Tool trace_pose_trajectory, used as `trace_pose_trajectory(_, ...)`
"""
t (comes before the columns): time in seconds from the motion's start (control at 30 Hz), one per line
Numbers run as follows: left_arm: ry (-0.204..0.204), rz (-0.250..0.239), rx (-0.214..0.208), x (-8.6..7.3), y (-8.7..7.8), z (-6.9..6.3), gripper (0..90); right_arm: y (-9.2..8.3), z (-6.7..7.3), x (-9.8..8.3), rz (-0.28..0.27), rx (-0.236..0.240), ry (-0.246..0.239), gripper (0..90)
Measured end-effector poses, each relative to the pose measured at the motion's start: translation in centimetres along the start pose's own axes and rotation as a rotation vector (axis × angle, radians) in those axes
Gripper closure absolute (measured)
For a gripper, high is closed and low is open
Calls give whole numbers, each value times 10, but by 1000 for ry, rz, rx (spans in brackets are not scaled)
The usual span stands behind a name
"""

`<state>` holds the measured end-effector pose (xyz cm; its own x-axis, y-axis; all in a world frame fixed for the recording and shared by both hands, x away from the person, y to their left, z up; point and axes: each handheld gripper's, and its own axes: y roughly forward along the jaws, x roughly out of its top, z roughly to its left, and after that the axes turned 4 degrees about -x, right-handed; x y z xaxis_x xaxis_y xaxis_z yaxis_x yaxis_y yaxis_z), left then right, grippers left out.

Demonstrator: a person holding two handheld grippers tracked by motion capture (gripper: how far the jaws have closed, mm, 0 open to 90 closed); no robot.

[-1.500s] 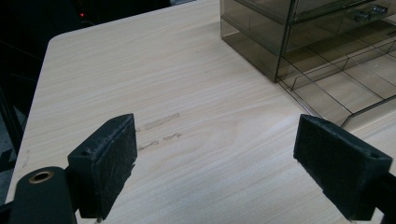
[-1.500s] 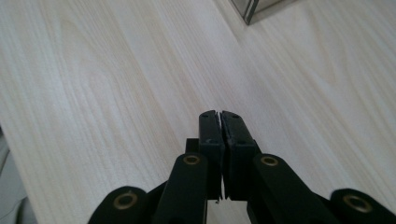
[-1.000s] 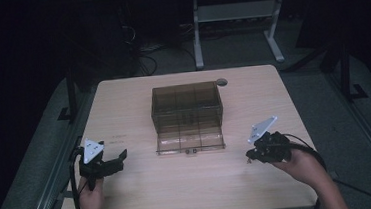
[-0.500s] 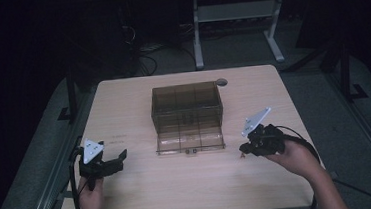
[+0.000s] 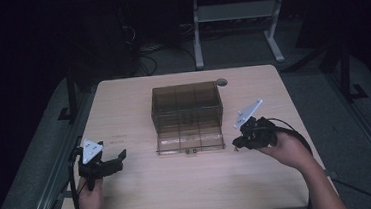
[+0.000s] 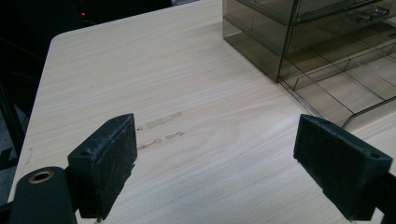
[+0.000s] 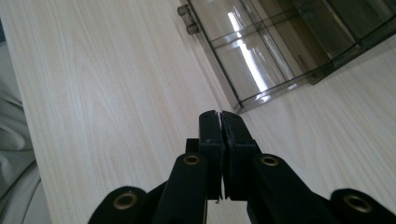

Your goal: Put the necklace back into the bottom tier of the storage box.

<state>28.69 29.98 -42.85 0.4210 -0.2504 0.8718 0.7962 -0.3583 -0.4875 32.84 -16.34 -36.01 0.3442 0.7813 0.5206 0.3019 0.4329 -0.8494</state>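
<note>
The smoky drawer box sat mid-bench, its bottom drawer pulled out. The right tongs (pressed closed, empty) hovered beside its corner; best push squarely. The left tongs rested open.

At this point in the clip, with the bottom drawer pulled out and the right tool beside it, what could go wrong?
1. The right tool is shut and sits close to the corner of the open drawer; a sideways move could knock the light drawer box askew.
2. Its cable trails over the table edge and might snag.
3. The left tool is open and apart from the box, so nothing steadies it.
</note>
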Motion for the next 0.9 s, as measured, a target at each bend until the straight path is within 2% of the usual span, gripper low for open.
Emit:
trace_pose_trajectory(0.47, 13, 6, -3, 0, 0, 1, 130, 3, -7, 19, -7, 13, -16, 876)
trace_pose_trajectory(0.9, 5, 2, -3, 0, 0, 1, 130, 12, -15, 37, -3, 20, -18, 876)
